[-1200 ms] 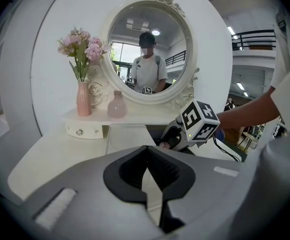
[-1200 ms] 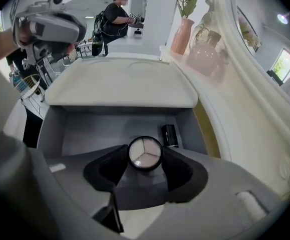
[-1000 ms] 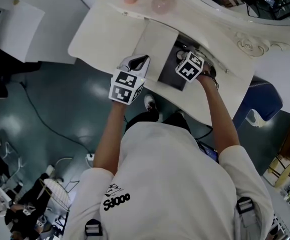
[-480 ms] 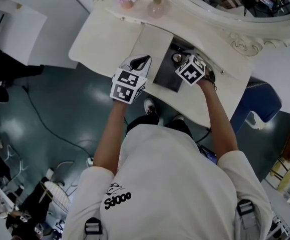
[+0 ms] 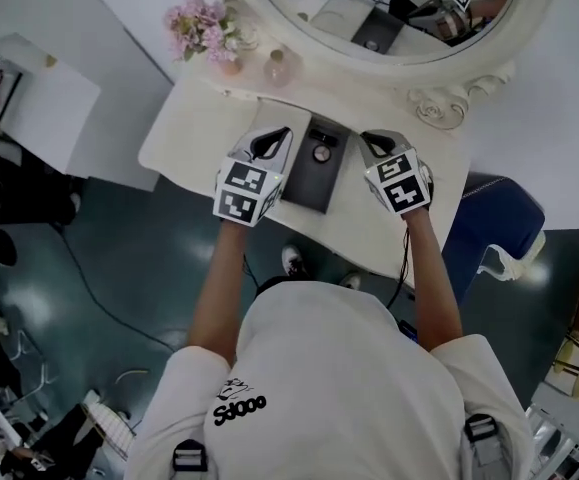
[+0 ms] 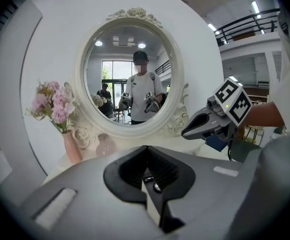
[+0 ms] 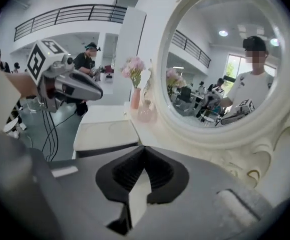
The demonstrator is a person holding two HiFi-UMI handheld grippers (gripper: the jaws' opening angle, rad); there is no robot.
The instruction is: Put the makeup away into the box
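Observation:
The box [image 5: 305, 186] lies open on the white dressing table [image 5: 191, 128], its dark inside facing up. A small round makeup item [image 5: 321, 153] rests in it. In the right gripper view the box's white lid [image 7: 106, 130] shows as a flat panel. My left gripper [image 5: 272, 140] hovers over the box's left edge, shut, and I see nothing in it. Raised at the box's right side, my right gripper [image 5: 371, 144] is shut and empty. Each gripper view looks over its own closed jaws and shows the other gripper, the right gripper [image 6: 197, 130] and the left gripper [image 7: 95, 91], in the air.
A large oval mirror [image 5: 389, 8] with an ornate frame stands at the back of the table. A vase of pink flowers [image 5: 201, 30] and a pink bottle [image 5: 277, 66] stand back left. A blue chair [image 5: 489, 218] is at the right.
Both grippers have risen away from the box and moved apart. The right gripper came out of the box's inside and now hangs to its right. The view has tilted up to the mirror.

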